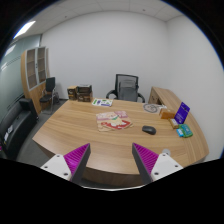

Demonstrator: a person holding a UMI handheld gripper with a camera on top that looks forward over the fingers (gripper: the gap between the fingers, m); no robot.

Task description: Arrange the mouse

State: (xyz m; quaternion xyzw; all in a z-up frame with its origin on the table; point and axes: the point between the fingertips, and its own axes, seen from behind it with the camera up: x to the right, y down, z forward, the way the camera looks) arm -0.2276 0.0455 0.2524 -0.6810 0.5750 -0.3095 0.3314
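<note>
A small dark mouse [149, 129] lies on the light wooden table [80, 125], right of the middle and well beyond my fingers. Left of it lies a pile of pink and white papers or packets [114, 121]. My gripper [112, 156] is held above the table's near edge, its two fingers wide apart with nothing between them. The magenta pads [77, 156] face each other across the gap. The mouse is ahead and to the right of the right finger [152, 158].
A black office chair [125, 88] stands behind the table's far side. Boxes and a purple item [184, 130] sit at the table's right end, more boxes [165, 98] beyond. Papers [102, 102] lie at the far edge. Shelves [35, 80] stand at the left wall.
</note>
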